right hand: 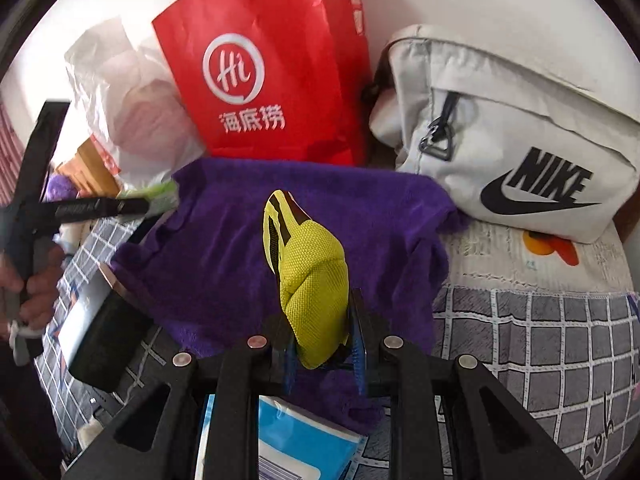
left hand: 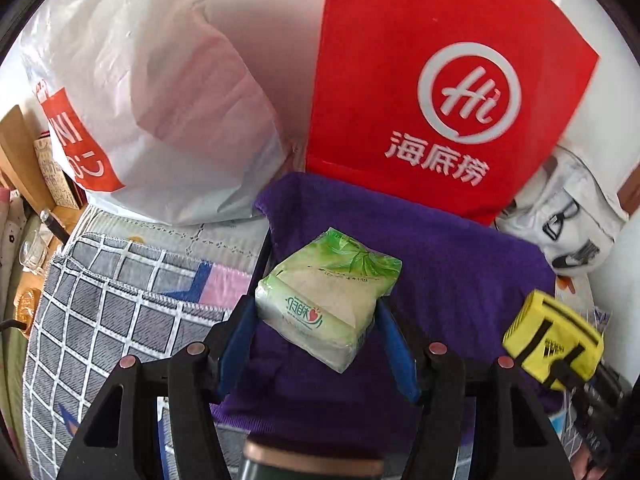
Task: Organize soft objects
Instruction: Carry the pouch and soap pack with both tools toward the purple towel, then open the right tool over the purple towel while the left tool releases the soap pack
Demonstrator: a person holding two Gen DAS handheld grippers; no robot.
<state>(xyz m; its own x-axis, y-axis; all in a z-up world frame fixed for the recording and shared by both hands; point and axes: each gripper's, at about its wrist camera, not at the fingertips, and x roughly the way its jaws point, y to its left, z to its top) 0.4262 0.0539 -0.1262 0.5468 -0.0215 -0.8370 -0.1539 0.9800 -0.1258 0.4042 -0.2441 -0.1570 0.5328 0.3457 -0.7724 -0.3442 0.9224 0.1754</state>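
Observation:
My left gripper (left hand: 316, 316) is shut on a green tissue pack (left hand: 326, 300) and holds it above a purple towel (left hand: 448, 264) spread on the bed. My right gripper (right hand: 320, 320) is shut on a yellow mesh pouch (right hand: 310, 276) with black stripes, also above the purple towel (right hand: 224, 248). The yellow pouch shows in the left wrist view (left hand: 554, 338) at the right, held by the right gripper. The left gripper's dark body (right hand: 100, 206) with the tissue pack (right hand: 160, 196) shows at the left of the right wrist view.
A red paper bag (left hand: 440, 80) and a white plastic bag (left hand: 160, 100) stand behind the towel. A white Nike bag (right hand: 512, 140) lies at the right. A checked grey quilt (left hand: 100, 300) covers the bed. A blue-and-white pack (right hand: 296, 440) and a dark box (right hand: 108, 336) lie near the front.

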